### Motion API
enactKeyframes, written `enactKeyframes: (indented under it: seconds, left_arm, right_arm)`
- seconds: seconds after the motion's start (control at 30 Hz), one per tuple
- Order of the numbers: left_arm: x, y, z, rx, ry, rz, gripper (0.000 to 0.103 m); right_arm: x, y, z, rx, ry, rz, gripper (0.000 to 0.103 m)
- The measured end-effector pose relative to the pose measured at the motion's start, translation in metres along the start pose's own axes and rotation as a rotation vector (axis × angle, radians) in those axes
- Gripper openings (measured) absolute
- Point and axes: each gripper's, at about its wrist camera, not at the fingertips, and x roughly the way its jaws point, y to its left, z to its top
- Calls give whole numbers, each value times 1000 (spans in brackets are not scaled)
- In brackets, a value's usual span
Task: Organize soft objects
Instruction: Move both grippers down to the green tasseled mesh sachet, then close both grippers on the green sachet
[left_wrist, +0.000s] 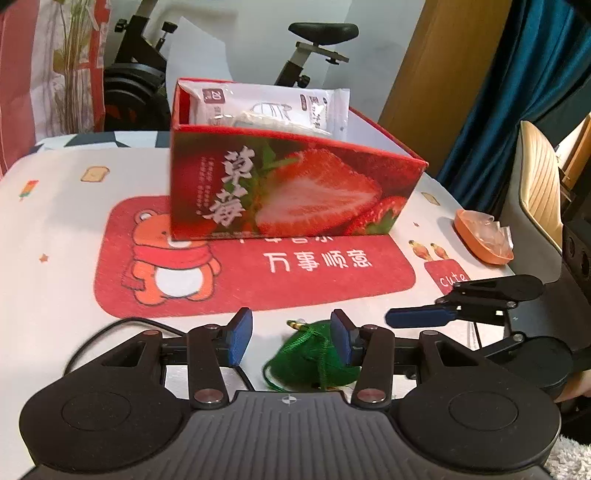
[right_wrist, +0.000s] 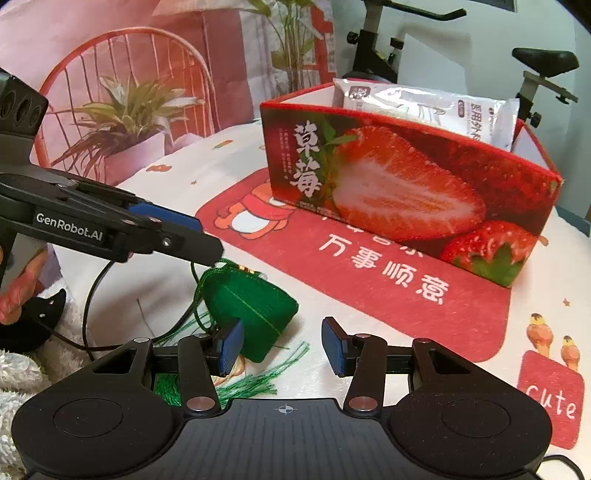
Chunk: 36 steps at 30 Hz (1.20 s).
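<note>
Because the green tasselled pouch (right_wrist: 251, 306) lies loose on the desk (left_wrist: 55, 206) in the lower centre of both views, apart from the strawberry box (left_wrist: 295, 184) that stands beyond it in the upper centre, it appears to be the next soft item due for sorting. The box already holds white packets (left_wrist: 273, 107), leaning against its rear wall, which suggests it serves as the collecting container. The left gripper (left_wrist: 291, 338) has its blue pads apart, one pad overlapping the pouch's right edge in its own view; no clamping is evident. The right gripper (right_wrist: 282, 347) also stands apart and empty, the pouch just beside its left pad. Both point down toward the pouch, judged an approach to grasp. An orange dish (left_wrist: 484, 236) sits unused at right.
</note>
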Motion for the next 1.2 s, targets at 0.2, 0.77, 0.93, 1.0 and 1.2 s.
enactKeyframes:
  seconds: [0.2,0.77,0.93,1.0,1.2]
  left_arm:
    - [12,-4,-8,-28,38,-29,39]
    - [25,3,-10,-77,61,-73,23]
    - [27,5,-11,-83,60,-78,23]
    - [28,5,-11,-84,60,-78,23]
    - [29,6,-11,-89,61,-79,23]
  right_arm:
    - [12,3,0,-15,24,19,44]
    - [33,4,8,-9,36,82,45]
    - [35,0,7,12,36,86,47]
    - [36,-1,7,20,39,84,50]
    - [39,-4,6,52,40,96,51]
